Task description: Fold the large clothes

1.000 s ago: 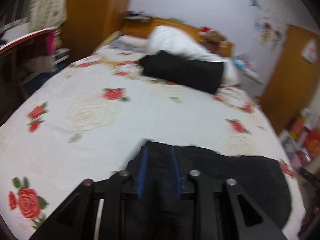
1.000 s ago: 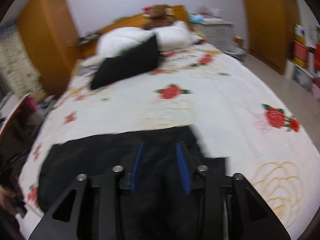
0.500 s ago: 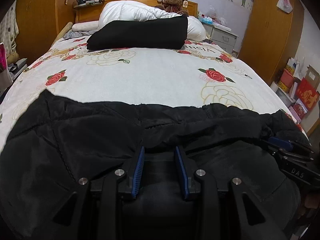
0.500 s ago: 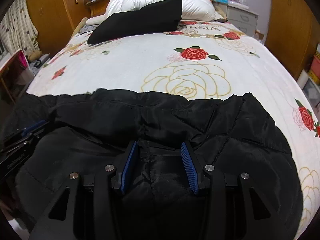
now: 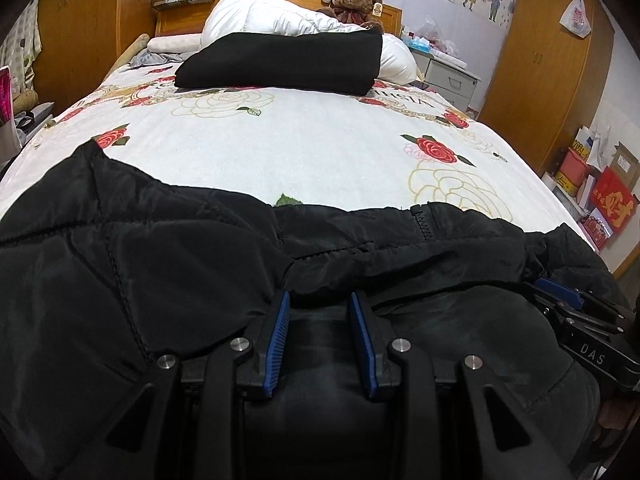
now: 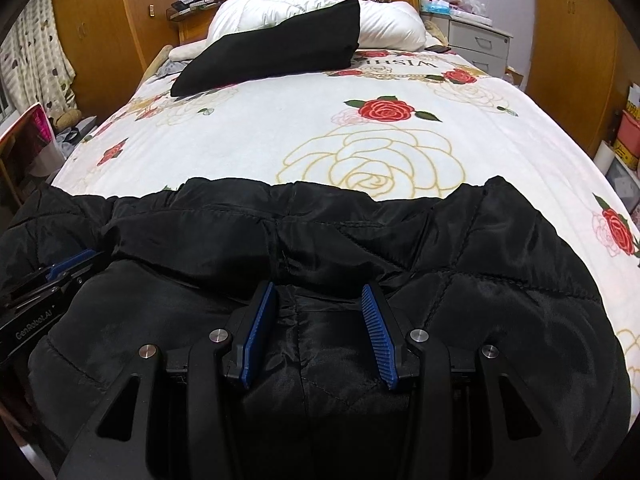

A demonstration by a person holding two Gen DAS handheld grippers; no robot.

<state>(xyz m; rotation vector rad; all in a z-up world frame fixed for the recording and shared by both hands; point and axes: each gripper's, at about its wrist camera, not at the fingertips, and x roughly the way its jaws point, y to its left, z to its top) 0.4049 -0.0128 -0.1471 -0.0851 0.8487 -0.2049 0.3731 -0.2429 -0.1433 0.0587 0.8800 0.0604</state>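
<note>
A black quilted jacket (image 5: 140, 260) (image 6: 500, 260) lies spread across the near end of the bed. My left gripper (image 5: 320, 304) is shut on a thick bunch of its fabric, which bulges between the blue pads. My right gripper (image 6: 320, 296) grips another bunch of the same jacket in the same way, further to the right. Each gripper shows at the edge of the other's view: the right gripper (image 5: 560, 296) low on the jacket's right side, the left gripper (image 6: 68, 266) on its left side. The jacket's near part is hidden under the gripper bodies.
The bed's rose-patterned sheet (image 5: 320, 148) (image 6: 280, 132) stretches beyond the jacket. A folded black garment (image 5: 280, 60) leans on a white duvet (image 5: 272, 16) by the headboard, with a teddy bear (image 5: 356, 0). Nightstand (image 5: 448, 76), wardrobe (image 5: 544, 60) and boxes (image 5: 600, 192) stand right.
Both grippers came down with the jacket, which now rests spread on the near end of the bed. Over the last half second almost nothing has moved.
</note>
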